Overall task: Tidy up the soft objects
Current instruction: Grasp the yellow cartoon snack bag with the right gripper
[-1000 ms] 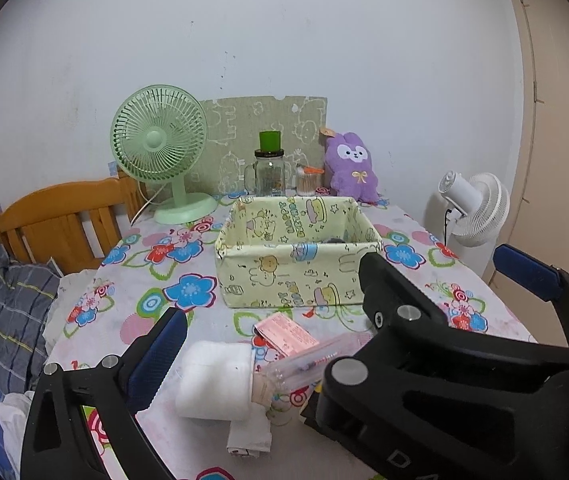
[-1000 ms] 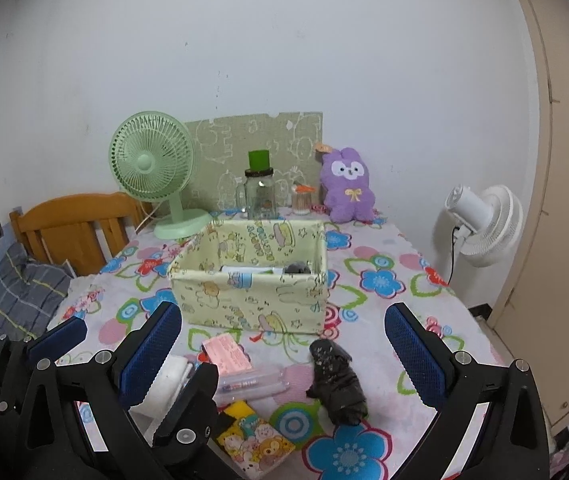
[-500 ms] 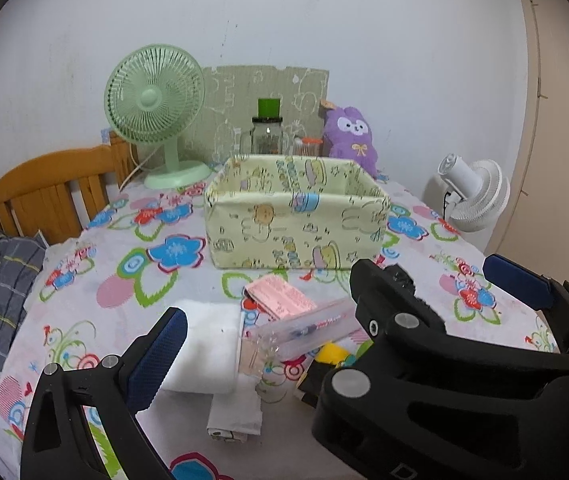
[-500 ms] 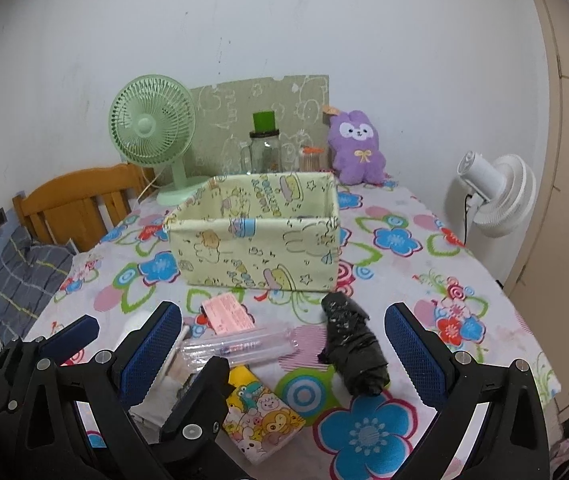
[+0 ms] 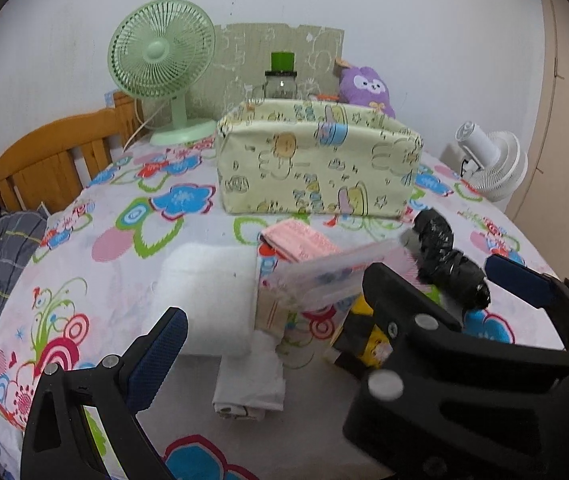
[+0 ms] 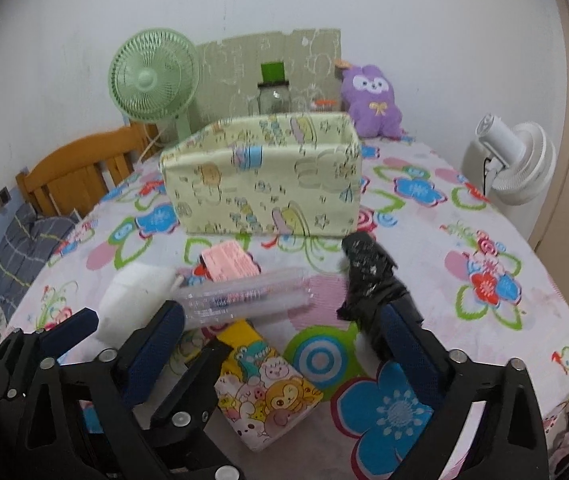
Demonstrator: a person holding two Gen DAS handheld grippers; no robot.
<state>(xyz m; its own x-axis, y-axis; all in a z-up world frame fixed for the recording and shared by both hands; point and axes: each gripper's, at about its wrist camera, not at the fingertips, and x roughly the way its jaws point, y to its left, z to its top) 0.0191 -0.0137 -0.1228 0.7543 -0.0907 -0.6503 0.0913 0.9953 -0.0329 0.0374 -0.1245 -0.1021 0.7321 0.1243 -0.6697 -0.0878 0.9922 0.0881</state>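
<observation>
right gripper: the right gripper (image 6: 284, 344) hangs low over the near edge of the table (image 6: 540, 320), jaws spread wide and holding nothing; its right finger lies against the near end of the black bundle
left gripper: the left gripper (image 5: 332, 312) is also spread wide and empty, with the right gripper's black frame crossing in front of it
nearest soft thing to the right: the black bundle (image 6: 372, 280), a crumpled dark roll lying in front of the fabric box, off its right corner
long axis: the bundle runs roughly from the box toward the right gripper, so its length lies along the fingers rather than across them
nearest soft thing to the left: the white roll (image 5: 208, 296) sits in front of the box and to its left, just ahead of the left finger, with a folded white cloth (image 5: 250, 384) nearer the table edge
landmark: the fabric box (image 6: 262, 178) stands open-topped at mid-table; what is inside cannot be seen
between the two: a clear plastic case (image 6: 244, 300), a pink pack (image 6: 228, 264) and a cartoon-print pack (image 6: 272, 388) lie in front of the box
judgement: the right gripper is nearer the bundle, the left nearer the roll; closing across the bundle's narrow width looks like the likely next grasp
</observation>
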